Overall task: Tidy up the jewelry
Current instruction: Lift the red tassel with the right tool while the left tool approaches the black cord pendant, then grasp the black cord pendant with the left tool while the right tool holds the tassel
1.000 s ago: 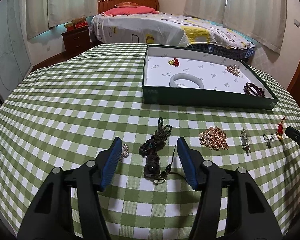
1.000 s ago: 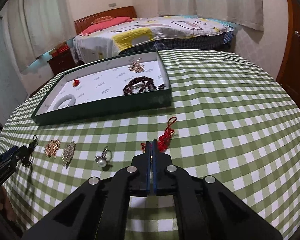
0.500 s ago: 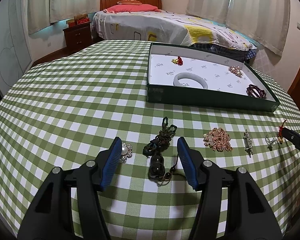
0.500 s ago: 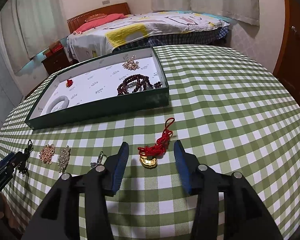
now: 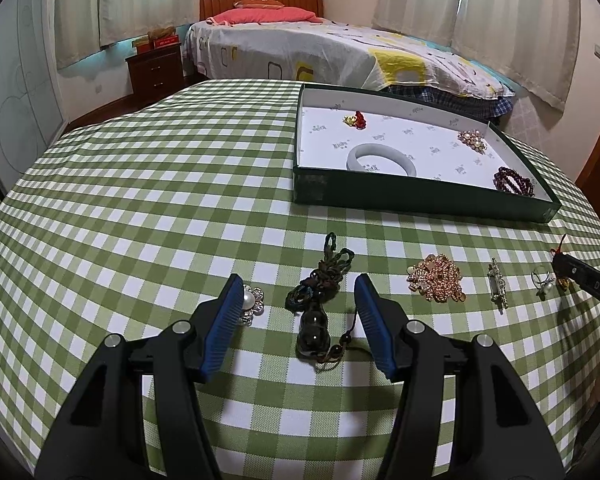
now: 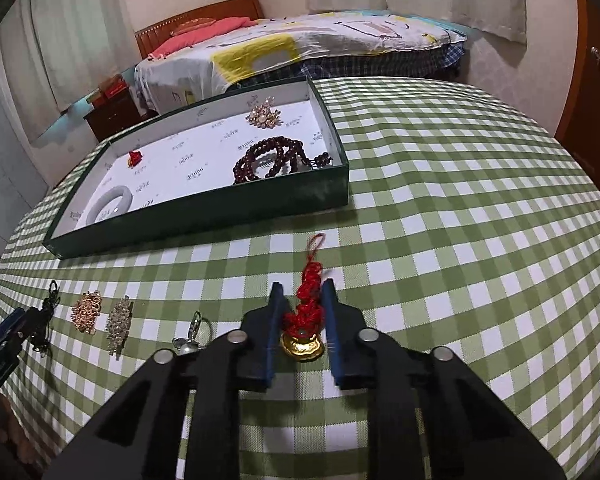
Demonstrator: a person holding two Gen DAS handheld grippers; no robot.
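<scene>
A green box (image 5: 420,200) (image 6: 204,216) on the checked table holds a pale bangle (image 5: 381,159), a dark bead bracelet (image 6: 278,158), a gold brooch (image 6: 264,115) and a small red charm (image 5: 357,119). My left gripper (image 5: 298,312) is open around a dark cord pendant (image 5: 314,322); a pearl brooch (image 5: 250,300) lies by its left finger. My right gripper (image 6: 302,320) is open, narrowed around a red knot charm with a gold ingot (image 6: 303,332), fingers close beside it.
On the cloth lie a gold cluster (image 5: 436,278) (image 6: 86,312), a crystal bar brooch (image 5: 497,286) (image 6: 119,324) and a pearl ring (image 5: 543,280) (image 6: 190,336). A bed (image 5: 320,48) and a nightstand (image 5: 156,68) stand beyond the table.
My right gripper opened from shut, then moved forward and narrowed around the red knot charm. My left gripper stayed open over the dark cord pendant, drawing back slightly.
</scene>
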